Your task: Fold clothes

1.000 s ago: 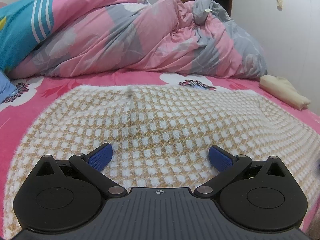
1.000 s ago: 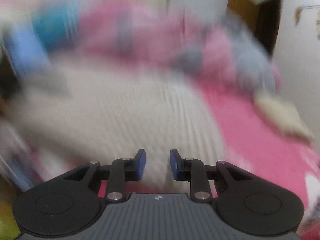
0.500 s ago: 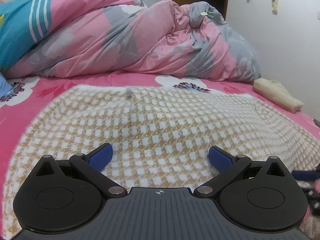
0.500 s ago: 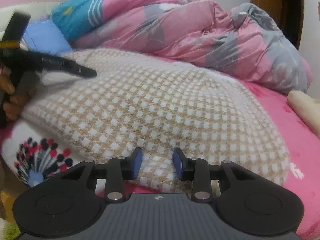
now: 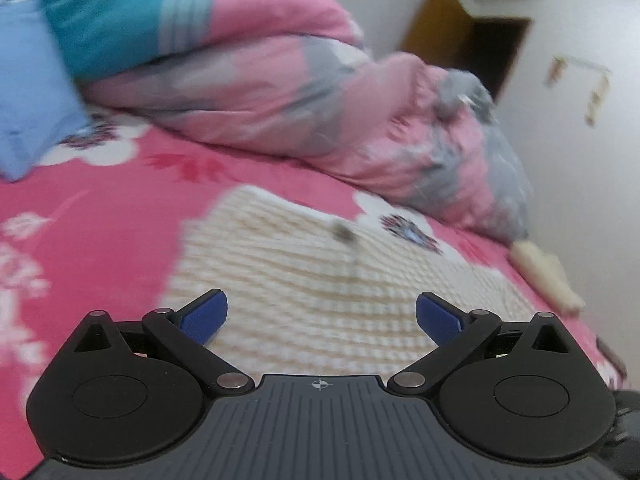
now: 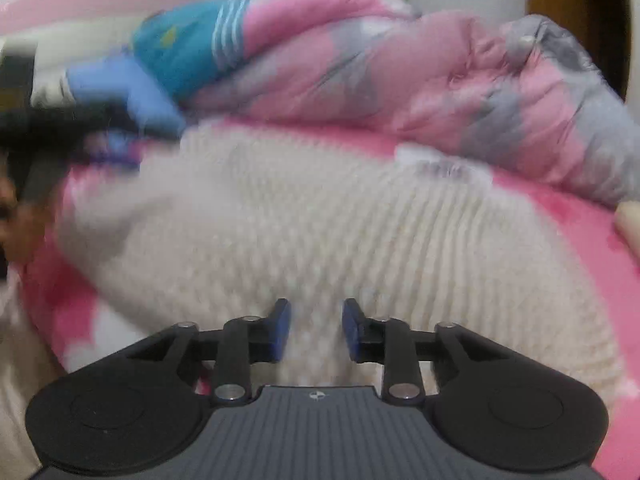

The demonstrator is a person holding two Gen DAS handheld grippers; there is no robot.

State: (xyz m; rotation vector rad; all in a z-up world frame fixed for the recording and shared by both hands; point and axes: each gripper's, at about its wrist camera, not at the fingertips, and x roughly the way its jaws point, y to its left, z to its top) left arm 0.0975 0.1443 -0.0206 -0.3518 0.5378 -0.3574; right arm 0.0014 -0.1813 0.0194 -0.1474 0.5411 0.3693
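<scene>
A bed with a pink flowered sheet (image 5: pixel 120 208) fills both views, with a rumpled pink and grey quilt (image 5: pixel 304 92) heaped beyond the grippers against a pale wall and a dark doorway (image 5: pixel 496 52). A cream and tan checked garment (image 5: pixel 320 280) lies spread flat on the sheet, directly ahead of and beneath both grippers. The left gripper (image 5: pixel 322 316) hangs over the garment's near part with its jaws spread wide and nothing between them. The right gripper (image 6: pixel 316 330) has its jaws narrowly parted, having just been closing a little; the garment's near edge shows in the gap, but whether the pads pinch it I cannot tell. A blue pillow (image 5: pixel 28 92) lies far left, and a folded pale cloth (image 5: pixel 548 276) far right.
</scene>
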